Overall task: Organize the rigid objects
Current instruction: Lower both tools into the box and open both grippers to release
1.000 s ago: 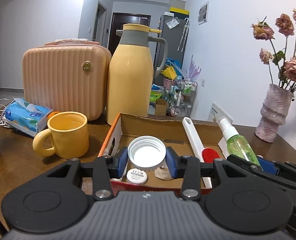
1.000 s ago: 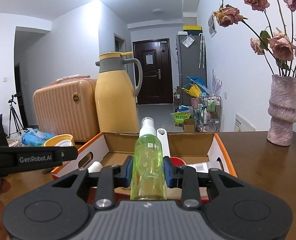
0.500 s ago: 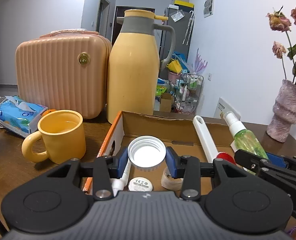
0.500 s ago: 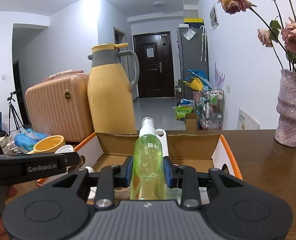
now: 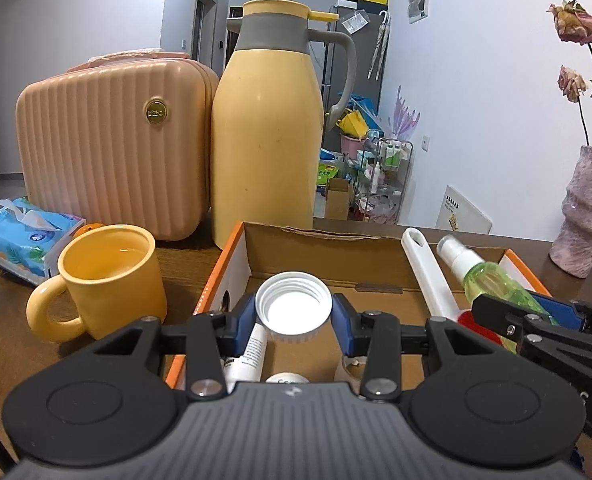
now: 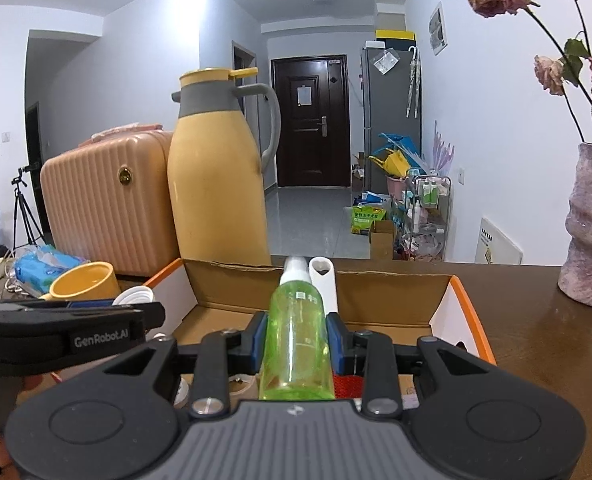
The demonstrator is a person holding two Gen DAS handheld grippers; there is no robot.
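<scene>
My left gripper (image 5: 294, 316) is shut on a white screw cap (image 5: 293, 306), held over the left part of an open cardboard box (image 5: 323, 248) with orange edges. My right gripper (image 6: 296, 340) is shut on a green spray bottle (image 6: 296, 344), nozzle forward, over the same box (image 6: 391, 300). The bottle also shows in the left wrist view (image 5: 491, 280). In the box lie a white long-handled tool (image 5: 427, 276) with a red end, a white tube (image 5: 248, 352), a small round disc and a tape roll.
A yellow mug (image 5: 108, 276) stands left of the box. Behind are a yellow thermos jug (image 5: 266, 132), a peach ribbed case (image 5: 112, 148) and a blue tissue pack (image 5: 24, 244). A pink vase (image 6: 587, 228) of dried roses stands on the brown table (image 6: 543, 340) at right.
Both grippers have moved forward over the box with their objects still held. The box, jug and mug look nearer and larger in both views.
</scene>
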